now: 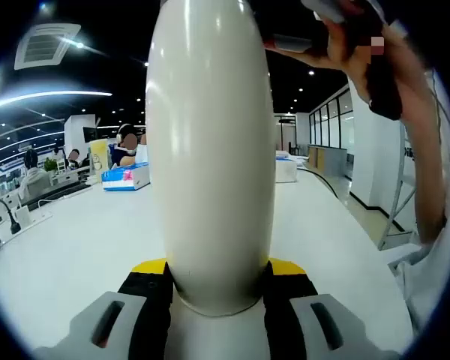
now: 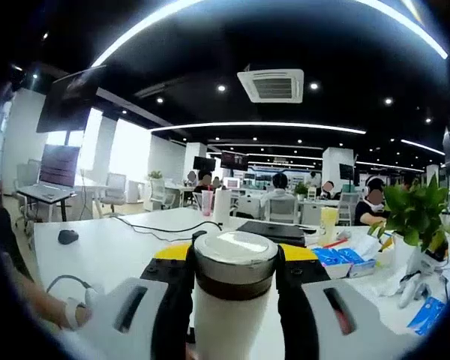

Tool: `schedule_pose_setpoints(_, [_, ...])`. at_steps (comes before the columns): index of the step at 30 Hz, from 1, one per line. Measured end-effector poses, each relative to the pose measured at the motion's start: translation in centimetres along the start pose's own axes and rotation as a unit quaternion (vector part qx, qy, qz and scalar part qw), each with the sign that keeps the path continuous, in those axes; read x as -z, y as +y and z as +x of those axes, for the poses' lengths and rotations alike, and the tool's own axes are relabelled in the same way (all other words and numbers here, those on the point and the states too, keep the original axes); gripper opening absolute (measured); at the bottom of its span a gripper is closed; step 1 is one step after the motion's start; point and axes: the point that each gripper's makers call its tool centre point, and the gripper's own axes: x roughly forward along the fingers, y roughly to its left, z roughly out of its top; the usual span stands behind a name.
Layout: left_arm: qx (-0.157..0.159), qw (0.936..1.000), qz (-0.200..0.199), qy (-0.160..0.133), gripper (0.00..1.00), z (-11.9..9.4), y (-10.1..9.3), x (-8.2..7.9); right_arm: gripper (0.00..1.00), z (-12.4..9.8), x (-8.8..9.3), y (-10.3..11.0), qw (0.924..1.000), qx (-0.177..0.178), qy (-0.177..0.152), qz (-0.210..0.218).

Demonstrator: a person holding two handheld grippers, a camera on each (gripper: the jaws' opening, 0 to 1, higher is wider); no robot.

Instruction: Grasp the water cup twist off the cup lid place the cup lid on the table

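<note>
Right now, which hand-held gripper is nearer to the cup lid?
Right. The right hand-held gripper has its jaws on either side of the cup lid; the left hand-held gripper clamps the water cup by its white body.

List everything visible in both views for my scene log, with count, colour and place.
water cup: one, cream white, upright between the left jaws
cup lid: one, silver top, dark band, on the cup between the right jaws
table: one, white, under the cup
tissue box: one, blue and white, far left on the table
computer mouse: one, black, left on the table
plant: one, green, right side
left hand-held gripper: black jaws with yellow tips, shut on the cup body
right hand-held gripper: same colours, shut on the lid
</note>
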Motion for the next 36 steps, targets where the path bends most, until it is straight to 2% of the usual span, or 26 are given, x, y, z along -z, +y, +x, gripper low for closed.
schedule_pose_setpoints(19, [-0.001, 1.0, 0.0, 0.0, 0.49, 0.01, 0.01, 0.02, 0.45, 0.09, 0.35, 0.05, 0.9996, -0.023, 0.013, -0.001])
schedule_pose_setpoints(36, [-0.001, 1.0, -0.001, 0.0, 0.49, 0.02, 0.02, 0.0, 0.45, 0.35, 0.57, 0.0, 0.9978, -0.059, 0.027, 0.009])
